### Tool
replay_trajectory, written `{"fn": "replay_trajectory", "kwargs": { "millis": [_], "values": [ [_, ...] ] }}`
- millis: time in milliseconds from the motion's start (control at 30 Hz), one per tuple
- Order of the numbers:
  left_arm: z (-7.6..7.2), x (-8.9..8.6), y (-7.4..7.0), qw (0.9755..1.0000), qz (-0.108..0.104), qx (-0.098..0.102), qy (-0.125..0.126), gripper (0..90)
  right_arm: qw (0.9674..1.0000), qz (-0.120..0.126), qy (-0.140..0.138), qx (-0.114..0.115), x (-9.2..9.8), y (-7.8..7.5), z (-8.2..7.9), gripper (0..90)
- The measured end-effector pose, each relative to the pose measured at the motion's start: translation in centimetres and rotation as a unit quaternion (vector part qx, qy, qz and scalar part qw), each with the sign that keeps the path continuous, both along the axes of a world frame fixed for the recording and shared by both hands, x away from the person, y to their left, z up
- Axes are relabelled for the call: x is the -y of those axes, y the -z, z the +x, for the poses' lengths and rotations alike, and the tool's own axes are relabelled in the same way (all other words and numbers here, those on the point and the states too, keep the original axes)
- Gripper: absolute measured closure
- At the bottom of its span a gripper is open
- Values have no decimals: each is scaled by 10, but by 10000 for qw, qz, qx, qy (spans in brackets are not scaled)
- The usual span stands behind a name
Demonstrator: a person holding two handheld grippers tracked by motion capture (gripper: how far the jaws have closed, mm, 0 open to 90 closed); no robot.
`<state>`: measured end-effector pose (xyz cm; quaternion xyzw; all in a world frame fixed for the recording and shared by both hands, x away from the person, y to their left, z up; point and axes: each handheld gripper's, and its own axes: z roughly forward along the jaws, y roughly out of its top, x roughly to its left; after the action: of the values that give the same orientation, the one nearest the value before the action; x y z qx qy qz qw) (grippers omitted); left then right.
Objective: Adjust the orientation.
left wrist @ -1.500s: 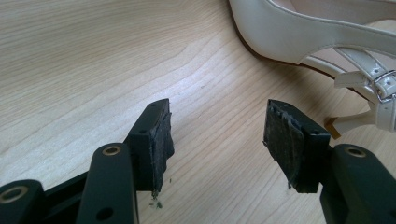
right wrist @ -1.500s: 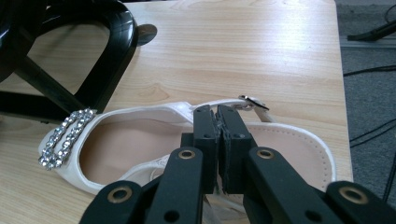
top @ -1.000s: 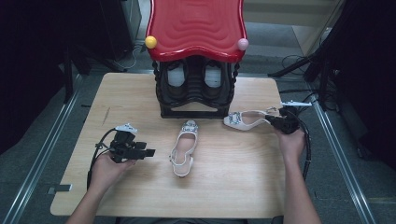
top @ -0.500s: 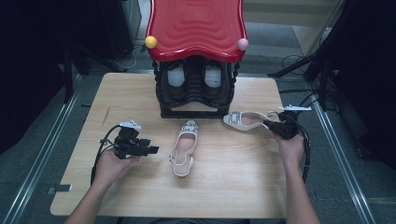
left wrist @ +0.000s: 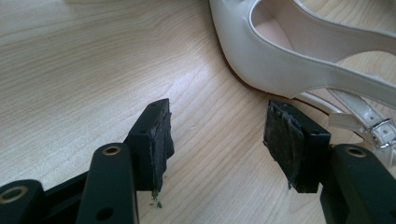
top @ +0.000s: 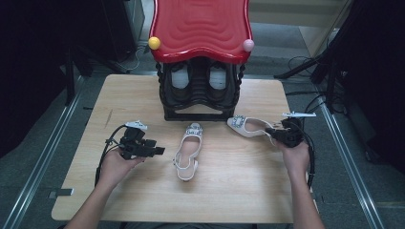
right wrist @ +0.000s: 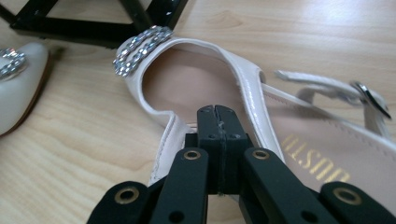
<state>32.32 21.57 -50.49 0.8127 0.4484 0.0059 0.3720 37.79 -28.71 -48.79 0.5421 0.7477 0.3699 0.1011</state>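
Observation:
Two white slingback shoes with rhinestone buckles lie on the wooden table (top: 143, 200). One shoe (top: 187, 150) lies mid-table with its toe toward the rack; its side (left wrist: 289, 56) lies just beyond my left gripper (left wrist: 217, 126). That left gripper (top: 160, 150) is open, nothing between its pads, a little left of this shoe. The other shoe (top: 248, 125) lies at the right, toe pointing left. My right gripper (top: 273, 131) meets it at the heel end. Its jaws (right wrist: 217, 112) are closed on the near side edge of this shoe (right wrist: 187, 84).
A black shoe rack (top: 200, 95) with a red wavy top stands at the back centre, with pale shoes inside. Its black base (right wrist: 93, 23) is close behind the right shoe. The middle shoe's toe (right wrist: 18, 88) lies to that shoe's left. Cables trail from both grippers.
My right hand has drawn slightly nearer and leftward, and the right shoe's heel end has swung with it. The left hand and the middle shoe have stayed put.

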Motion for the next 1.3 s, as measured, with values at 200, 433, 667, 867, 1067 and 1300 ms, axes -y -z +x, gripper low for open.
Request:
{"fn": "replay_trajectory", "kwargs": {
  "millis": [200,433,667,867,1067,1300],
  "values": [
    [2,1,1,10000,-32,23,-6,418,9999,29,-105,-80,-6,0,-8,900],
    [5,4,0,10000,35,8,57,417,9998,53,-35,201,-2,-8,-14,867],
    [5,4,0,10000,67,-24,68,417,9975,250,-137,646,0,-25,-21,790],
    [5,3,1,10000,60,-5,46,417,9977,-9,-248,633,-8,-19,-18,717],
    [4,2,2,9999,87,-31,40,417,9990,26,-263,349,-7,-4,-9,696],
    [2,2,2,9999,112,-38,28,416,9988,-50,-408,273,-15,5,-5,692]
  ]
}}
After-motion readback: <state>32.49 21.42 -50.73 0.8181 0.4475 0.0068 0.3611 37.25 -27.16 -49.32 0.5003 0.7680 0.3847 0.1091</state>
